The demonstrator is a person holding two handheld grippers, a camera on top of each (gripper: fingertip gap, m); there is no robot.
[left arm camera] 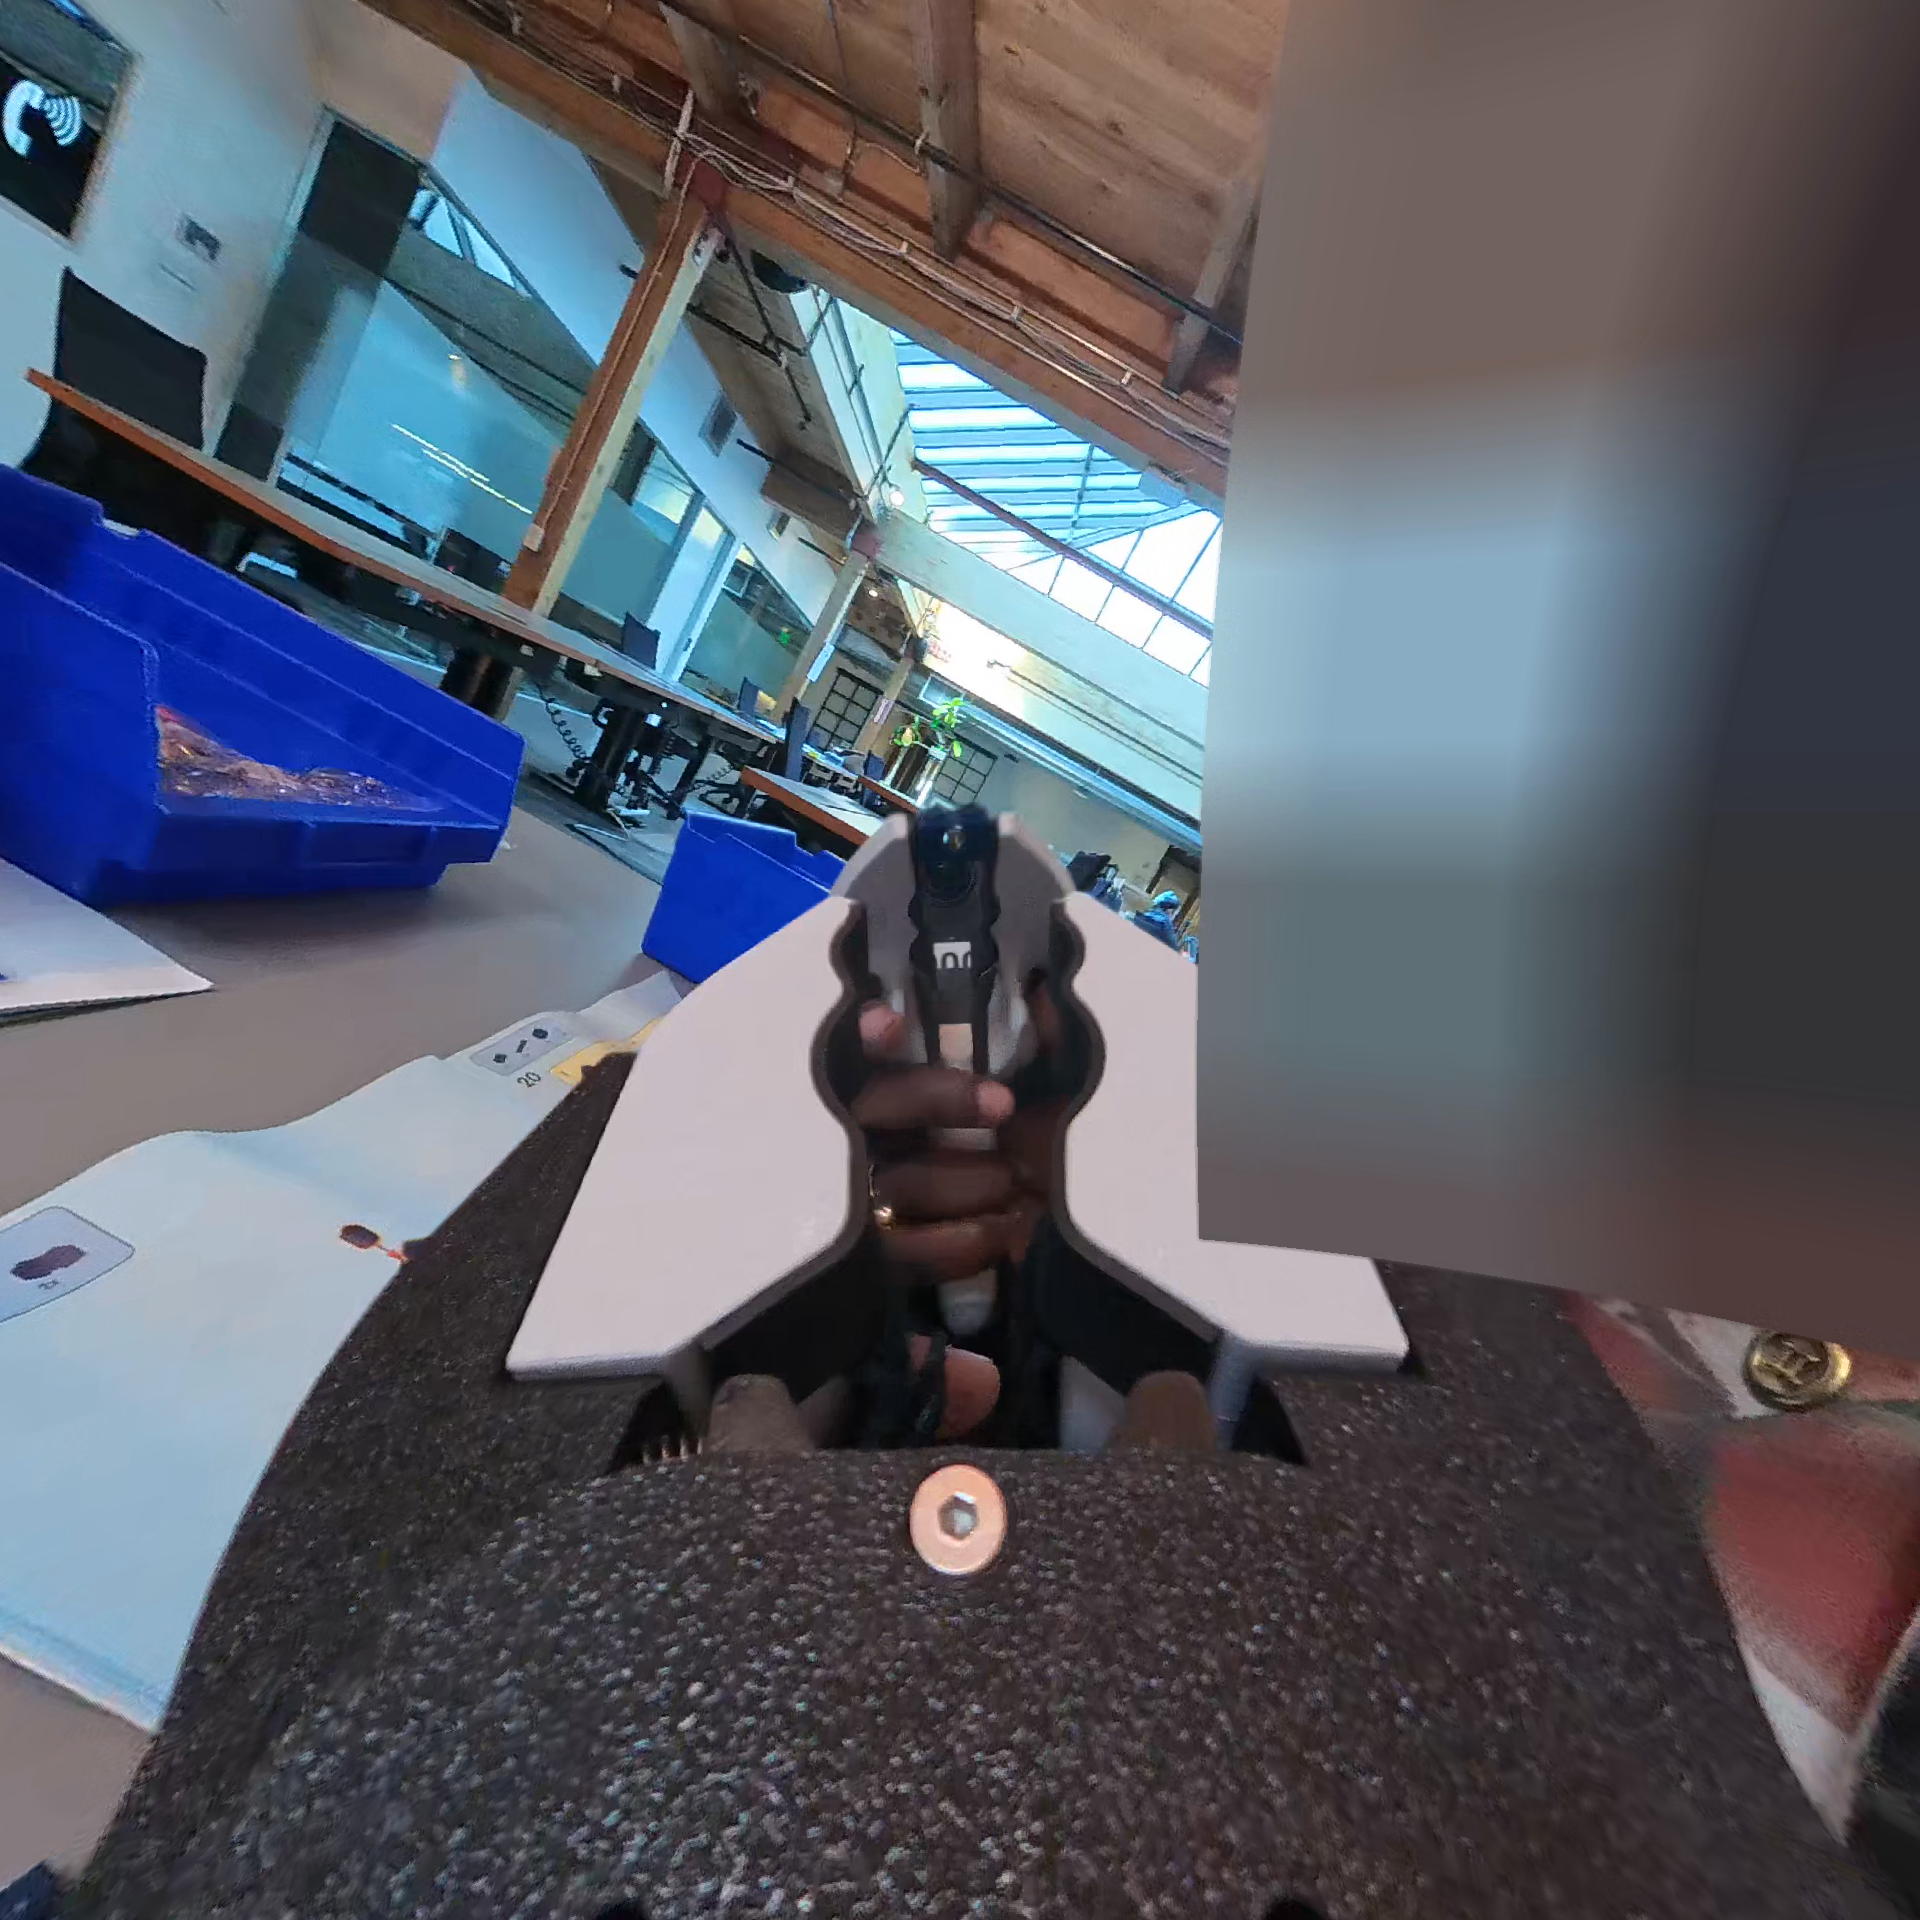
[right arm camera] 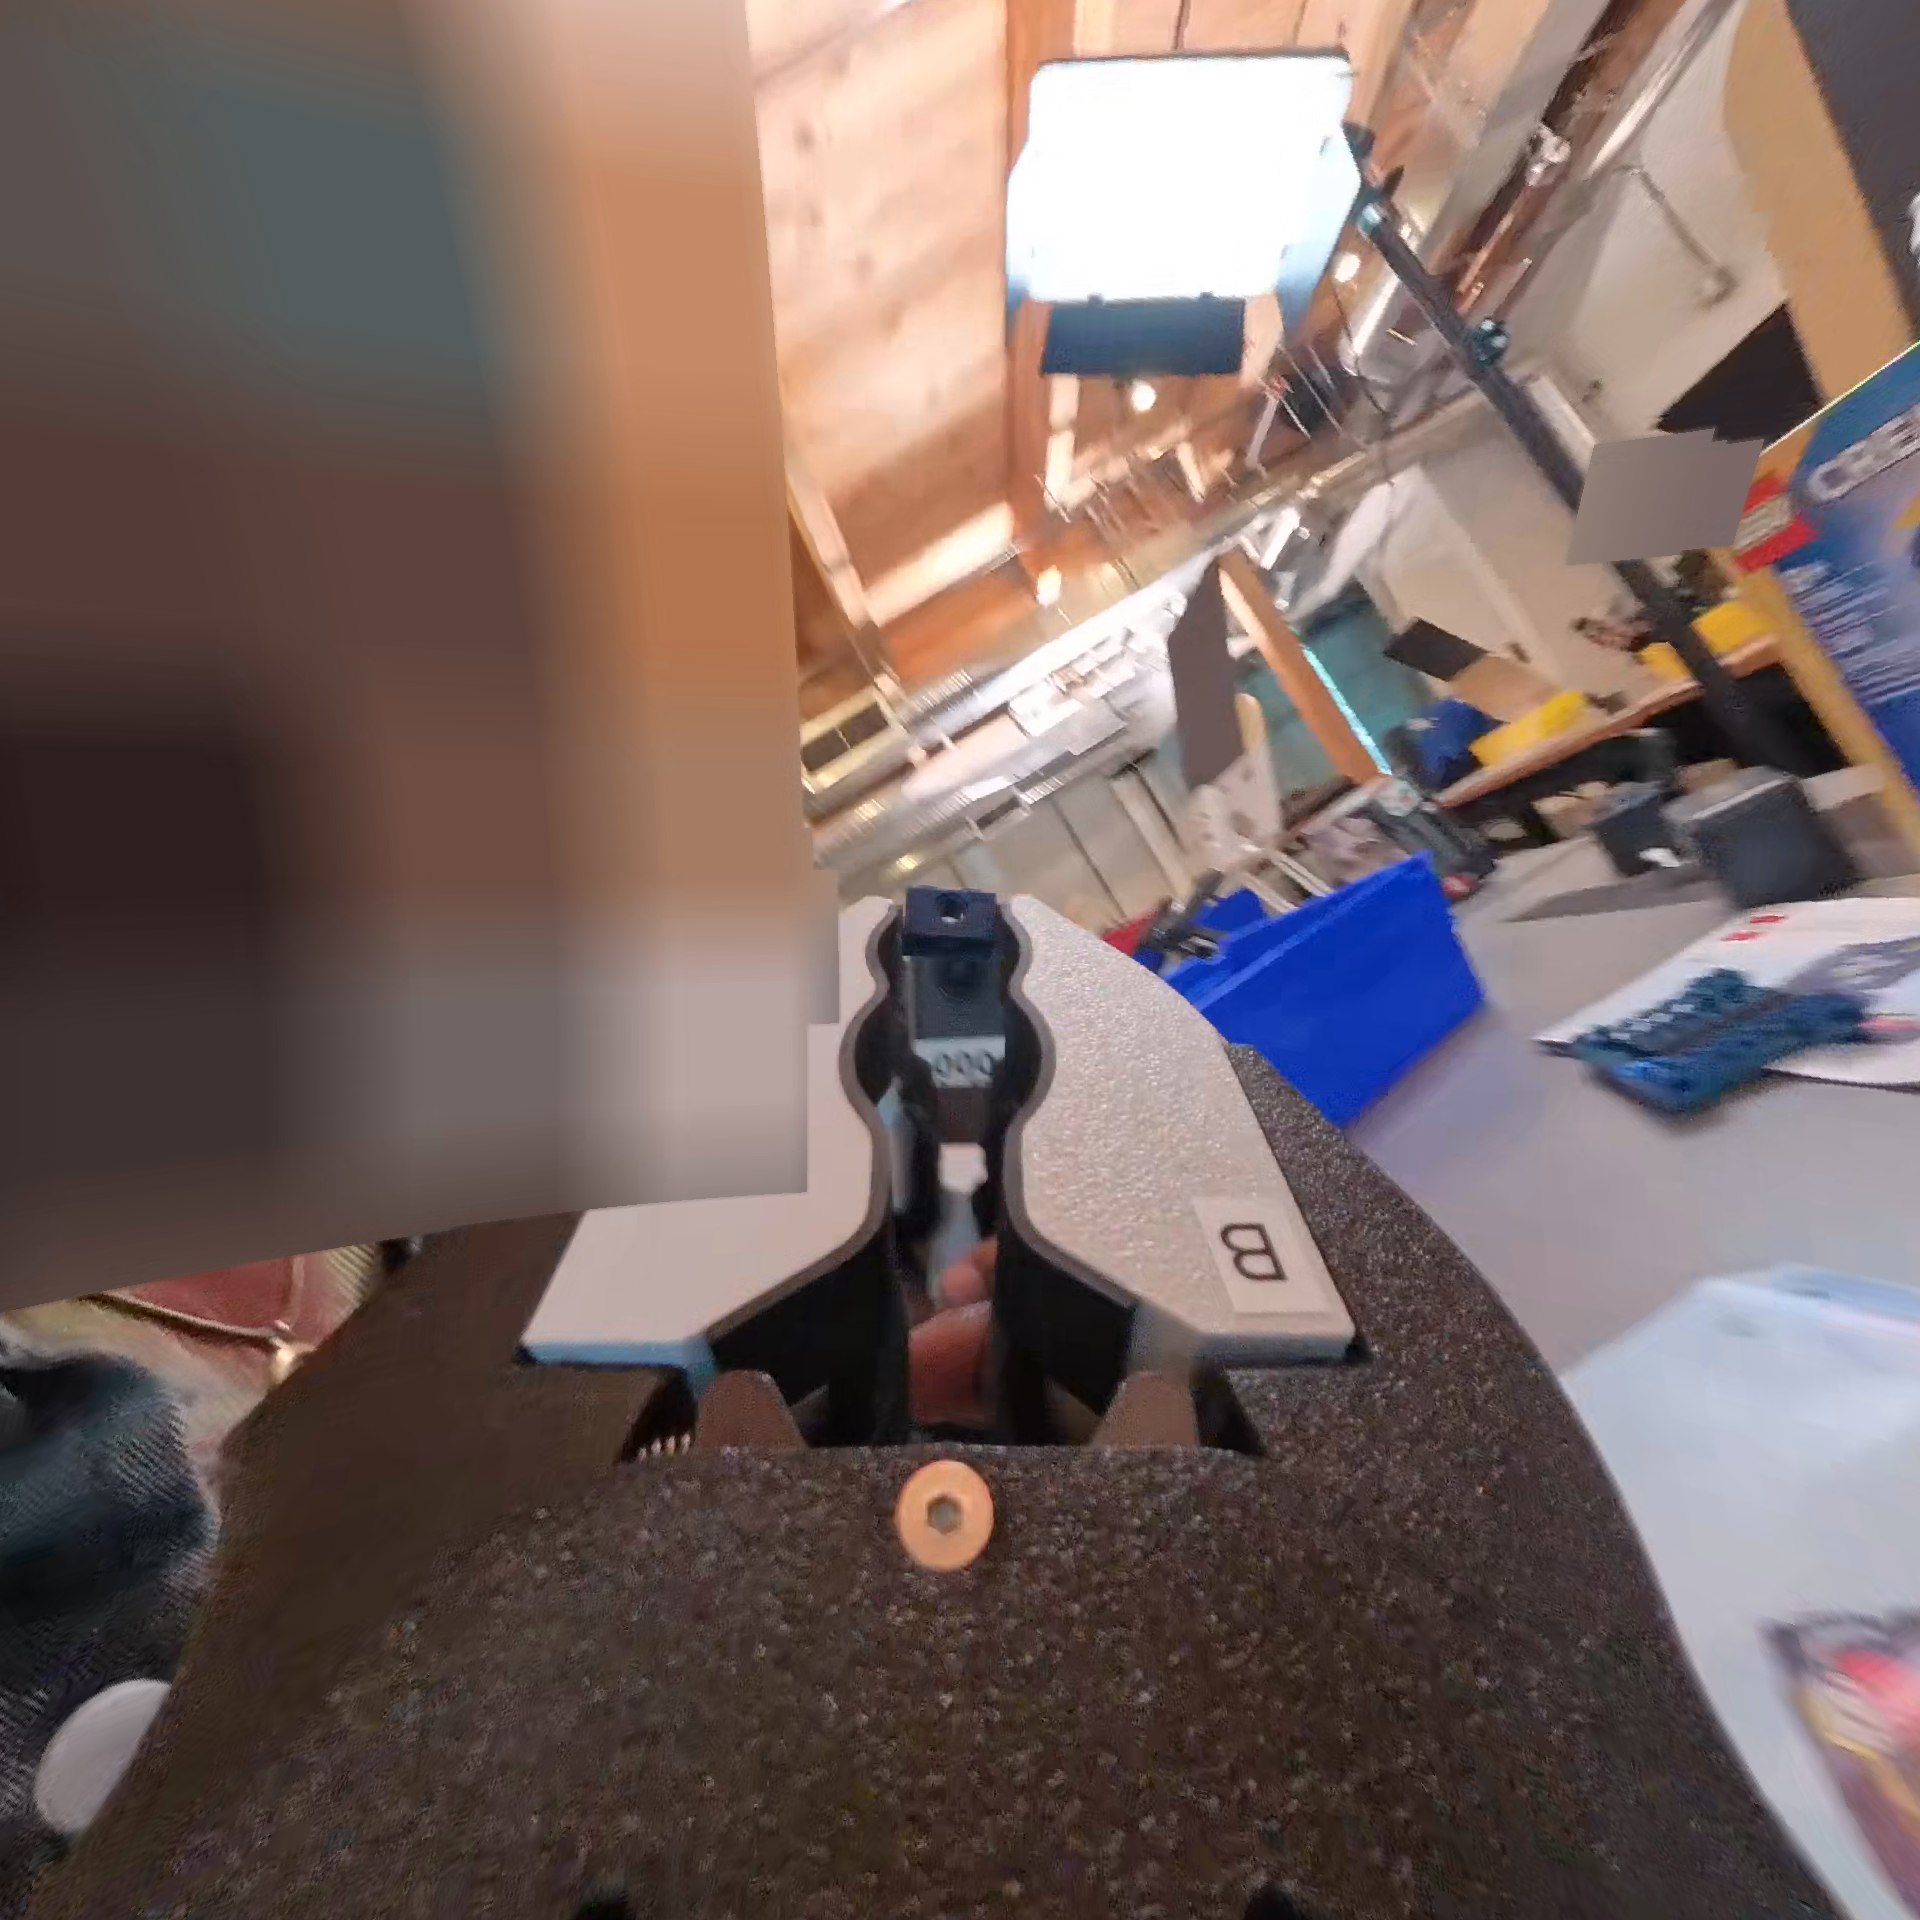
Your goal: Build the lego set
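Right gripper clamps dark-blue brick, tabletop open rightward.

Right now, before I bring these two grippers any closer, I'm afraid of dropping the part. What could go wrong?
1. The right gripper pinches the dark blue brick only at its fingertips, so a nudge could twist it free onto the table.
2. The left gripper faces it nose to nose with its fingers apart. Closing in off-line may knock the brick rather than take it.

Grey table; blue bins; printed sheets
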